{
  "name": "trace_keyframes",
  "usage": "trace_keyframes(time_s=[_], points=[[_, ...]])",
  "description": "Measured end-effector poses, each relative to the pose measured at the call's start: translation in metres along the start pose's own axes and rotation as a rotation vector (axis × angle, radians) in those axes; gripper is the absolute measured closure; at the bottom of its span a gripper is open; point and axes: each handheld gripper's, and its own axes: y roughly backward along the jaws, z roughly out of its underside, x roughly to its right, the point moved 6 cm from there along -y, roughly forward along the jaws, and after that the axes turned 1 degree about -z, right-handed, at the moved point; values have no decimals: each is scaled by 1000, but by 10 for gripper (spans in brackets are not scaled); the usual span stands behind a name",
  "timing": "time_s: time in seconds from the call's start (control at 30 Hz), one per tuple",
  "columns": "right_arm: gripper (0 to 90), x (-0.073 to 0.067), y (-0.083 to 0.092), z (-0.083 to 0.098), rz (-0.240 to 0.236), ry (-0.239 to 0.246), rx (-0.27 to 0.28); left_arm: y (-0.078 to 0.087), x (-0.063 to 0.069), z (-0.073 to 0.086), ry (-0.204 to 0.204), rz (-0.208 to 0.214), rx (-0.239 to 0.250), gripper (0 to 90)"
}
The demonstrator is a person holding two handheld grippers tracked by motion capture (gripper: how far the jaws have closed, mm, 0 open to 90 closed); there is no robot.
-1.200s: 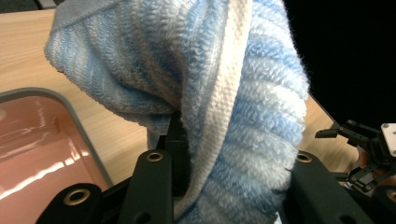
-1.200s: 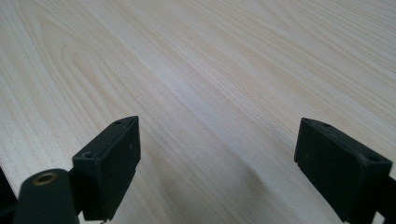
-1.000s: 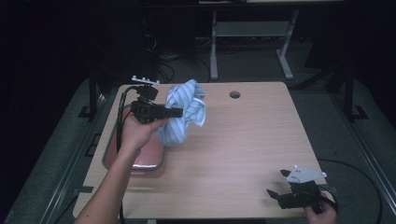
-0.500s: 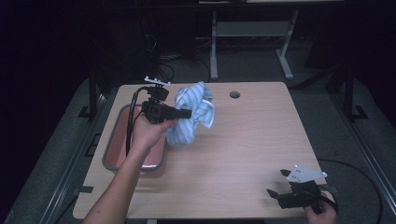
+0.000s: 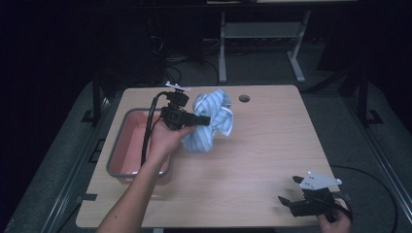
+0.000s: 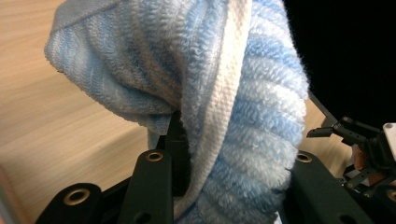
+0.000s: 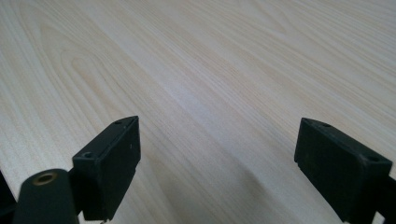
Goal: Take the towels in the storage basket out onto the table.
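The bin [image 5: 127, 145] sits on the bench [image 5: 272, 145] at its left edge. Just right of the bin, toward the far side, the towel [image 5: 214, 121] hangs above the bench in the jaws of the left gripper [image 5: 201, 120]. A hole [image 5: 244, 98] lies in the bench beyond the towel. The right gripper [image 5: 286, 201] is at the near right corner, well apart from the towel.

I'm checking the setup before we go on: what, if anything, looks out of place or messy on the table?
Nothing looks spilled or damaged. The blue striped towel is bunched up and held off the table by the left gripper, beside the pink tub. The right gripper sits open at the table's near right corner.
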Motion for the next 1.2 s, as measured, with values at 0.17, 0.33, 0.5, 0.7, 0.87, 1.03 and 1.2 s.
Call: trace_keyframes(time_s=[0.17, 0.33, 0.5, 0.7, 0.87, 1.03, 1.2], points=[[138, 0, 0, 0, 3, 6, -2, -11, 3, 1, -2, 11, -11, 661], [138, 0, -1, 0, 0, 2, -2, -26, 5, 5, 2, 21, -29, 661], [138, 1, 0, 0, 3, 1, -4, -37, 7, 7, 1, 27, -44, 661], [138, 1, -1, 0, 0, 5, -5, -47, 10, 8, -3, 28, -56, 660], [138, 1, -1, 1, -2, -2, -9, -58, 10, 11, 4, 33, -61, 661], [138, 0, -1, 1, -4, 1, -3, -64, 9, 15, 8, 34, -73, 660], [138, 1, -2, 1, -7, 0, -6, -75, 7, 18, 20, 39, -85, 659]])
